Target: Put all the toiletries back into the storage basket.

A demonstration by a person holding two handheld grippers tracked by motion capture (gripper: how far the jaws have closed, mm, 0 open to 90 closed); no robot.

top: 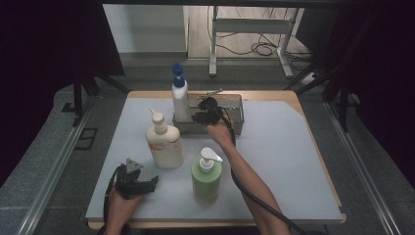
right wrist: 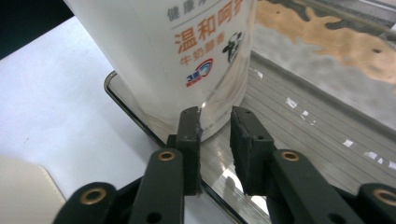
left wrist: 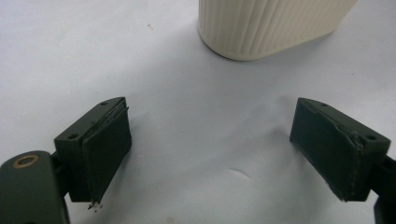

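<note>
A clear-walled tray [top: 236, 104] stands at the back of the table, with a white bottle [top: 180, 100] with a blue pump top upright in its left end. My right gripper [top: 205, 111] reaches over the tray's near wall beside that bottle. In the right gripper view the jaws [right wrist: 215, 114] stand a little apart astride the tray's thin wall [right wrist: 126, 105], just in front of the white bottle [right wrist: 187, 56], and the pads do not press on it. My left gripper [top: 148, 182] rests open at the front left. Its jaws [left wrist: 212, 109] hold nothing and point at a cream bottle [left wrist: 266, 23].
The cream bottle [top: 164, 144] stands left of centre and a green pump bottle [top: 206, 178] stands in front of centre, beside my right forearm. A pale grey mat [top: 284, 156] covers the table. The tray floor [right wrist: 303, 140] is ribbed.
</note>
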